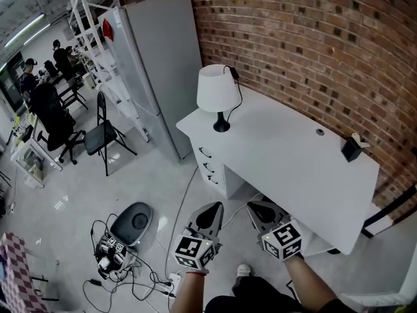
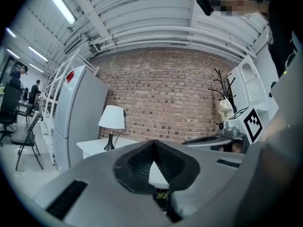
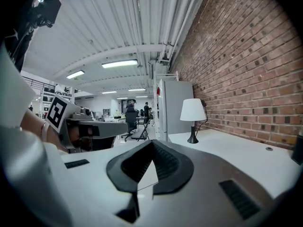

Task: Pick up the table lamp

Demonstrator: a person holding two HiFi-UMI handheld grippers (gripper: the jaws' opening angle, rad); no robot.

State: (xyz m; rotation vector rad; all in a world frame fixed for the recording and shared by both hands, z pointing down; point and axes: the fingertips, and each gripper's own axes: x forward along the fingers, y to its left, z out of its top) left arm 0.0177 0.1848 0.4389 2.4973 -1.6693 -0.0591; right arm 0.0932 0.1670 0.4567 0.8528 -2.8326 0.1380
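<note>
The table lamp (image 1: 216,91) has a white shade, a thin black stem and a black base. It stands upright on the far left corner of the white desk (image 1: 293,155), and its black cord runs off behind the shade. The lamp (image 2: 112,118) shows small and far off in the left gripper view, and the lamp (image 3: 193,111) is just as distant in the right gripper view. Both grippers hang in front of the desk's near edge, well short of the lamp. My left gripper (image 1: 214,208) and right gripper (image 1: 258,208) are side by side, each shut on nothing.
A tall grey cabinet (image 1: 159,57) stands left of the desk, against the brick wall (image 1: 313,38). A small black object (image 1: 352,148) sits at the desk's right end. Drawers (image 1: 208,165) are under the lamp corner. A folding chair (image 1: 104,135), a round grey device (image 1: 133,222) and cables lie on the floor.
</note>
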